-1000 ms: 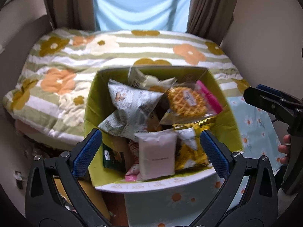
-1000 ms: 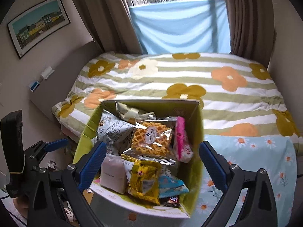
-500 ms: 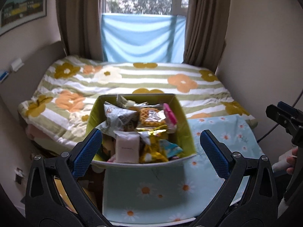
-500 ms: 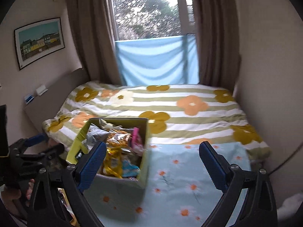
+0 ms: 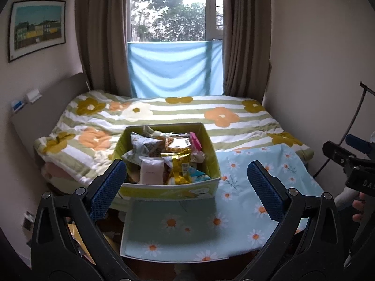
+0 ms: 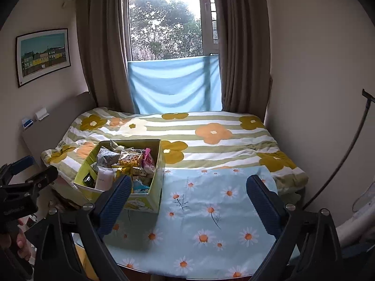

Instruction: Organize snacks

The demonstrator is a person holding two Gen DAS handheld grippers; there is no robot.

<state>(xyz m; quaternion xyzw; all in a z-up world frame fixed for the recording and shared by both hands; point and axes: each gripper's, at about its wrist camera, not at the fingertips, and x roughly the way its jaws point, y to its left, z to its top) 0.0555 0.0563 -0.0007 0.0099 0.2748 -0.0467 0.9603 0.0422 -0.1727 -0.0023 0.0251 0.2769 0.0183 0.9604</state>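
Both grippers pulled back from green box [image 5: 168,188] within last second; box now smaller in view.
Left gripper [image 5: 187,187], right gripper [image 6: 188,197]: jaws wide apart, holding nothing.
Snacks [image 5: 168,159] heaped inside box, box on daisy cloth [image 6: 211,222].
Retreat fits either finished packing or pause before sorting.

You face a window [image 6: 164,25] with trees outside and daylight coming in, brown curtains [image 6: 103,53] on both sides and a blue cloth [image 6: 174,86] across its lower part. Below it lies a bed [image 6: 211,145] under a striped, flowered quilt. A framed picture [image 6: 43,55] hangs on your left wall.
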